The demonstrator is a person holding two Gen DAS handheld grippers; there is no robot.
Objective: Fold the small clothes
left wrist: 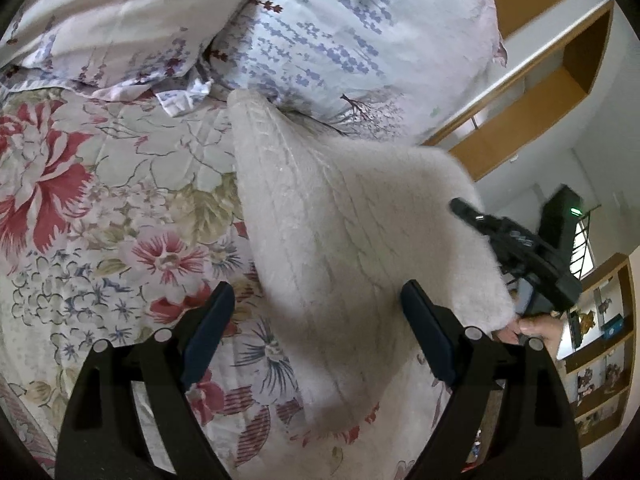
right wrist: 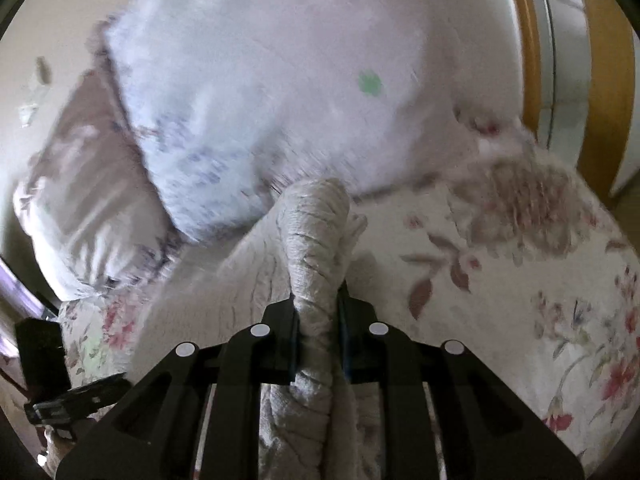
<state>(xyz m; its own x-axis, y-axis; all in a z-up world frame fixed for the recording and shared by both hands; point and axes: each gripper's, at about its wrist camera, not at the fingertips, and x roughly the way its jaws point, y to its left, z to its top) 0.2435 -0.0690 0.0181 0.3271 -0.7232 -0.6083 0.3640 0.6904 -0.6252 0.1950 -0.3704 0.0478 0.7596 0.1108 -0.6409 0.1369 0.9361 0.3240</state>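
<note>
Now the knit garment [left wrist: 336, 216] is raised by one edge above the floral bed [left wrist: 100, 208], pinched in the right hand-held gripper [right wrist: 318, 312]. The left hand-held gripper [left wrist: 318, 320] is held wide apart around its lower edge, gripping nothing. Slippage from that narrow pinch is risked, likely collapsing the fold.

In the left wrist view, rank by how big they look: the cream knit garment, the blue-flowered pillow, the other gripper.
1. Blue-flowered pillow and cream knit garment: alike, unranked; garment is nearer.
2. Right gripper, smallest.
</note>
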